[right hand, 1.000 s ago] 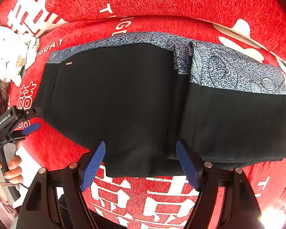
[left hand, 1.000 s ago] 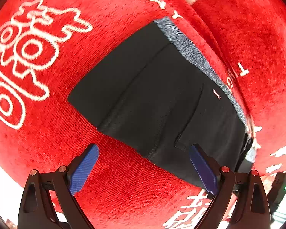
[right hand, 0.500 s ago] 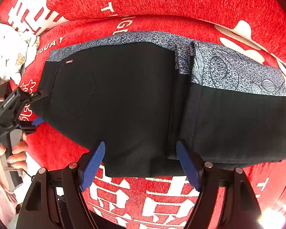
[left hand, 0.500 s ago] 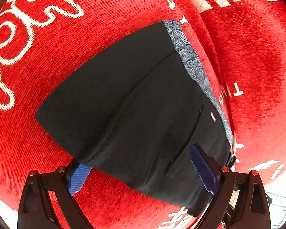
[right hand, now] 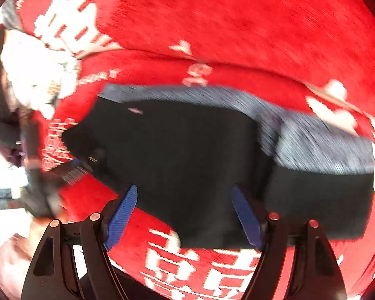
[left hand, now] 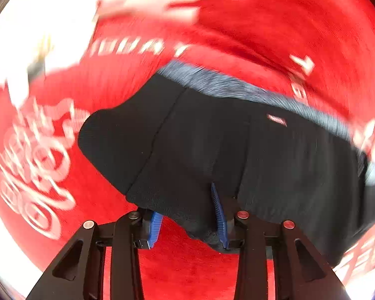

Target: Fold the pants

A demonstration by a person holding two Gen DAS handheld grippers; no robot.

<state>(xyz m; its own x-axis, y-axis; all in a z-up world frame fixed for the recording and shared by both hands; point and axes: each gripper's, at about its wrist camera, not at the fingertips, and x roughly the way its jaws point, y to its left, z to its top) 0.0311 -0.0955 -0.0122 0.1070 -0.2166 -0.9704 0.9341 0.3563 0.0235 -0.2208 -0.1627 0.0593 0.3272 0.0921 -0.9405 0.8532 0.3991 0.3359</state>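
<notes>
Black pants (left hand: 237, 150) with a grey-blue patterned waistband (left hand: 237, 87) lie partly folded on a red sofa cover (left hand: 187, 275) printed with white characters. My left gripper (left hand: 185, 200) points down at the pants' near left edge. Its jaws are closing, with a bunched fold of black cloth caught between the blue pads (left hand: 218, 215). In the right wrist view the same pants (right hand: 187, 150) stretch across the seat, with the folded-over part on the right. My right gripper (right hand: 185, 190) hangs open over their front edge, nothing between its fingers. The left gripper (right hand: 72, 167) shows blurred at the pants' left end.
The red backrest (right hand: 237, 25) rises behind the pants. A white crumpled cloth (right hand: 37, 70) lies at the far left of the seat. A person's hand (right hand: 12, 262) shows at the lower left, off the sofa's front edge.
My left gripper slid onto the pants' edge, rolled, and its wide jaws narrowed around the black cloth, lifting it a little. My right gripper rose slightly and stayed open.
</notes>
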